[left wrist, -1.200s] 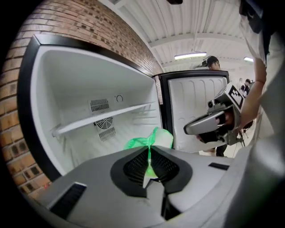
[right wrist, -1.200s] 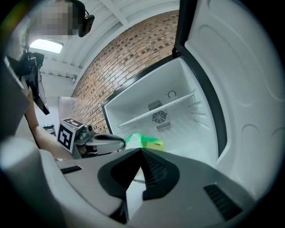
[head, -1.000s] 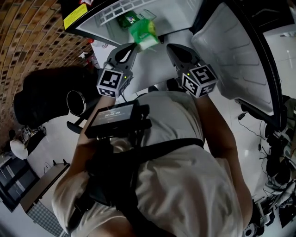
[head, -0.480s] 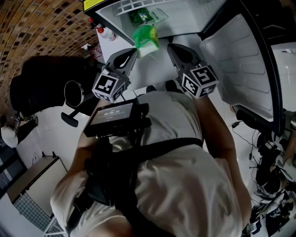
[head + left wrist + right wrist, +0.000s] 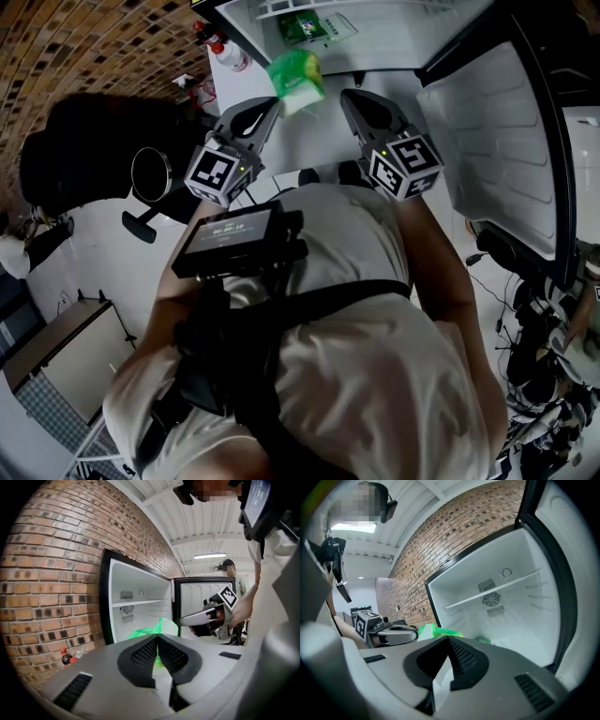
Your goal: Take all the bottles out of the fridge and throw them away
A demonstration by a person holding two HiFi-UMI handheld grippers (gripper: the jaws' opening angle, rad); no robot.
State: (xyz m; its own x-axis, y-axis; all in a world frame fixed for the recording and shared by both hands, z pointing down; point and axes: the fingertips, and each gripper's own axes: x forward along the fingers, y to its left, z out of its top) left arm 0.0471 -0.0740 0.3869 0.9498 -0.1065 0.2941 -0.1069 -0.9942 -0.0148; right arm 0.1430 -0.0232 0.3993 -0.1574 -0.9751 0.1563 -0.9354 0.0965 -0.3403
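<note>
My left gripper (image 5: pixel 270 103), upper centre of the head view, has its jaws pinching a thin edge of the crumpled translucent green plastic bottle (image 5: pixel 296 75), just outside the open white fridge (image 5: pixel 403 42). Beside it, my right gripper (image 5: pixel 351 96) has its jaws pressed together on nothing. A second green labelled bottle (image 5: pixel 307 26) lies inside the fridge, at the top edge.

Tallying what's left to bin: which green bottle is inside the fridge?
The green bottle lying on the fridge floor; the other bottle is outside, pinched between the left gripper fingers.
</note>
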